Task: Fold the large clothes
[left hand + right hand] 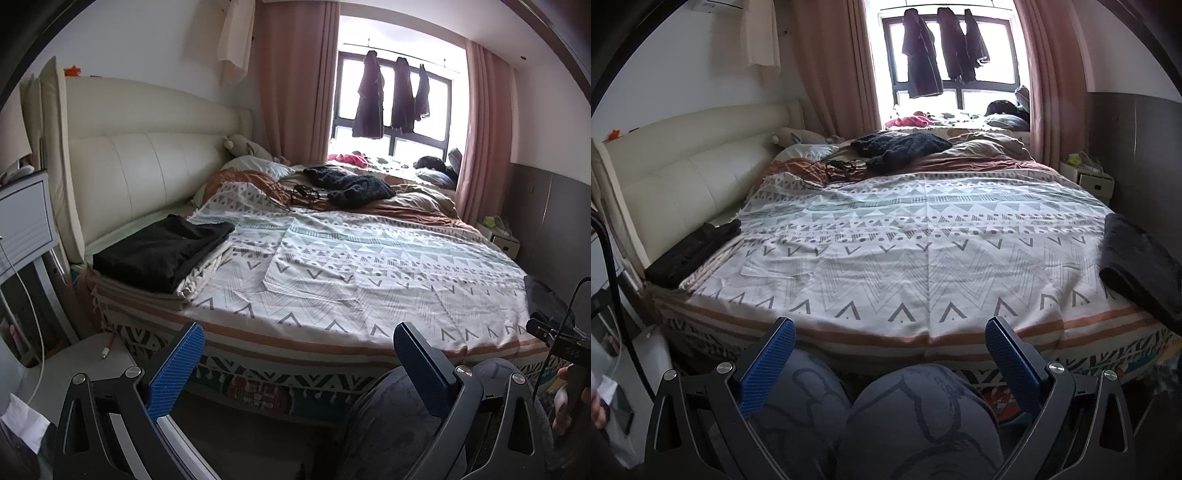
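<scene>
I hold both hand-held grippers, left (298,363) and right (889,360), agape and empty before the bed (849,332); the limp dark garment (1141,258), far right, likely wants pinching at its corners.

**Bed layout from my seat**

I'm facing the bed (923,236), my knees (916,417) just before its near edge. Folded stack (162,254) on the near-left corner, by the headboard (140,162). Another folded garment (1141,266) on the near-right edge. Knit sweater (901,146) and cables (831,168) far back. Behind them, the window (953,55) with hanging jackets (919,55). Nightstand (1087,177) far right.
</scene>
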### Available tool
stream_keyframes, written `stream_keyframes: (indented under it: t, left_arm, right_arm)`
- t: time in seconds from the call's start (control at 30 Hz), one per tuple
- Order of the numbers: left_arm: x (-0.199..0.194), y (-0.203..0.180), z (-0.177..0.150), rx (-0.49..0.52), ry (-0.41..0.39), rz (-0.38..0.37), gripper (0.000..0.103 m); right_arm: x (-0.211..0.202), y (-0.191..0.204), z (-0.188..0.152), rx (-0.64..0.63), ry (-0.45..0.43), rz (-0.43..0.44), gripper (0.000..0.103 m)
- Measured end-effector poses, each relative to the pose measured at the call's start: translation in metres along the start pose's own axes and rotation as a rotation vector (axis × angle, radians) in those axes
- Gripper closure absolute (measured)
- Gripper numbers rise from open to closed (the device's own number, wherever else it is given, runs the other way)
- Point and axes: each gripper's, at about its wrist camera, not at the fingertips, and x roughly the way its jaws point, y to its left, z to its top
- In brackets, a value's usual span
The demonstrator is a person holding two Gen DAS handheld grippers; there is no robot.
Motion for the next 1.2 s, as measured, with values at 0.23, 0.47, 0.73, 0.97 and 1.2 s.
stream_keyframes:
  t: [0.23,0.47,0.73,0.97,1.2]
  left_arm:
    - [0.0001,-0.0001,-0.0019,-0.013,0.005,-0.003,0.0]
    - [-0.0021,0.001,-0.0013,-0.014,0.0,0.006,0.0]
    - [-0.0027,-0.0009,-0.0026,-0.005,0.0,0.019,0.0]
    - [-0.0024,-0.0014,-0.0022,-0.004,0.003,0.018,0.0]
    - [-0.0001,0.0011,-0.0028,-0.008,0.014,0.015,0.0]
  right_arm:
    - [-0.0013,0.0004,-0.0011,-0.005,-0.017,-0.014,0.001]
    - [-0.001,0.0021,-0.0019,-0.003,-0.018,-0.017,0.001]
    - [-0.0012,0.0029,-0.0024,-0.004,-0.019,-0.017,0.001]
    - [-0.0005,0.0027,-0.0041,-0.001,-0.015,-0.019,0.001]
    - [0.0002,0.001,-0.0038,-0.004,-0.015,-0.019,0.001]
